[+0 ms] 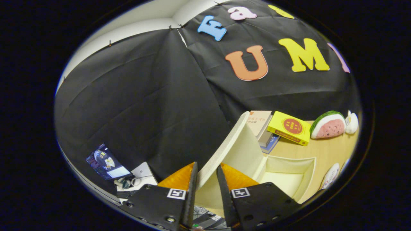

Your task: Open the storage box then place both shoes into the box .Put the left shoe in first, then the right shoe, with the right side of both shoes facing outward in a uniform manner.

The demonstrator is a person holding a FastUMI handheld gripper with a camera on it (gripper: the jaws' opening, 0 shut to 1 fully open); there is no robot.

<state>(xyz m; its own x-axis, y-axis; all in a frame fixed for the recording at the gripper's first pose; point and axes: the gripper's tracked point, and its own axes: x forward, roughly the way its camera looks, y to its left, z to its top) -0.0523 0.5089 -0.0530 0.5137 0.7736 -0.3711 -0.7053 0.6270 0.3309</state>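
Opening step: the gripper (207,175) pinches the raised lid (224,150) of the cream storage box (289,179), which needs swinging fully back before any shoe goes in.

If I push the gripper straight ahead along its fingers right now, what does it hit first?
Most likely the storage box's raised lid: the gripper has a finger on each side of its edge, seemingly pinching it. Beyond the lid lies the black cloth wall; depth there is unclear.

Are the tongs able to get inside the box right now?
Probably not yet. The tongs are clamped on the raised lid, so they are busy; the open box lies beyond and to the side, nothing covering it.
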